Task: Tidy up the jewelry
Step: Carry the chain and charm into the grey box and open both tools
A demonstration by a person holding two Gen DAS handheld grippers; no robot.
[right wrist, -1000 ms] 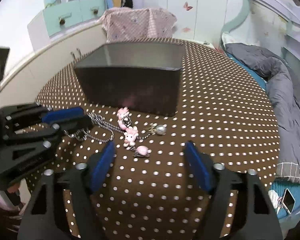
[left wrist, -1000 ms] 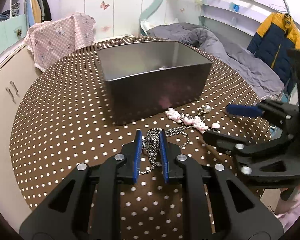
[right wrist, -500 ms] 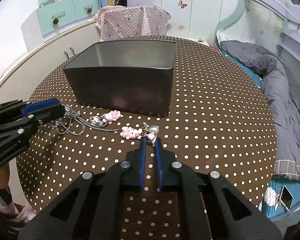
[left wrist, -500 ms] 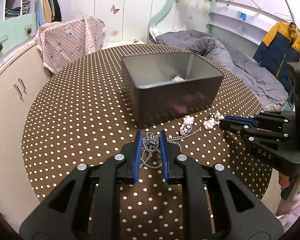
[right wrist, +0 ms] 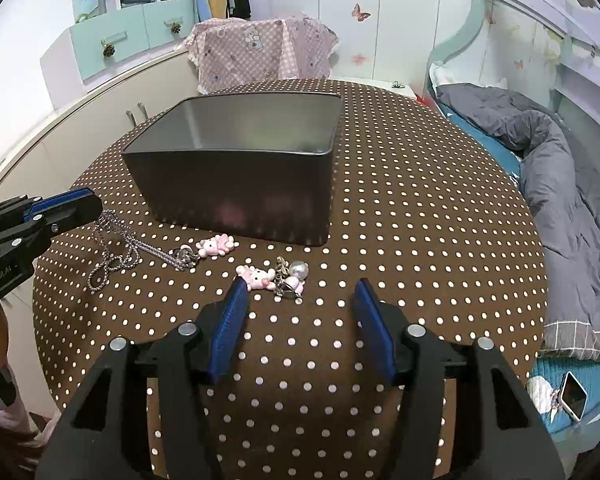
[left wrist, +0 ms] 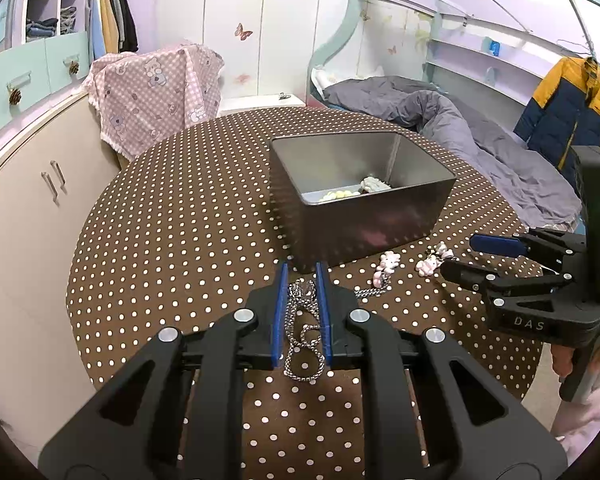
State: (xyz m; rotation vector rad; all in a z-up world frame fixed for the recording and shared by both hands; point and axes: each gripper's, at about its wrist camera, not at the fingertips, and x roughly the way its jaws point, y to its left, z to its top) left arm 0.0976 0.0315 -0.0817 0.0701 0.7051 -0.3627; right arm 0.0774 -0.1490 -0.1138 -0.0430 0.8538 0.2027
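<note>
A dark metal box [left wrist: 364, 200] stands on the polka-dot table [left wrist: 180, 240]; it also shows in the right wrist view [right wrist: 240, 188]. Small pale jewelry pieces [left wrist: 356, 192] lie inside it. My left gripper [left wrist: 302, 276] is shut on a silver chain [left wrist: 304, 332], which hangs down to the table [right wrist: 116, 248]. The chain leads to a pink cat charm [right wrist: 216, 246]. My right gripper [right wrist: 300, 292] is open, just in front of a second pink charm cluster with a pearl [right wrist: 276, 274] on the table.
A cabinet [left wrist: 28, 208] curves along the table's left side. A chair draped in pink checked cloth [right wrist: 260, 52] stands behind the table. A bed with a grey duvet [right wrist: 560, 168] is to the right. A phone [right wrist: 574, 394] lies low right.
My right gripper was shut at the pearl charm cluster and has opened wide. My left gripper has lifted and drawn back with the chain, and the charms have spread apart.
</note>
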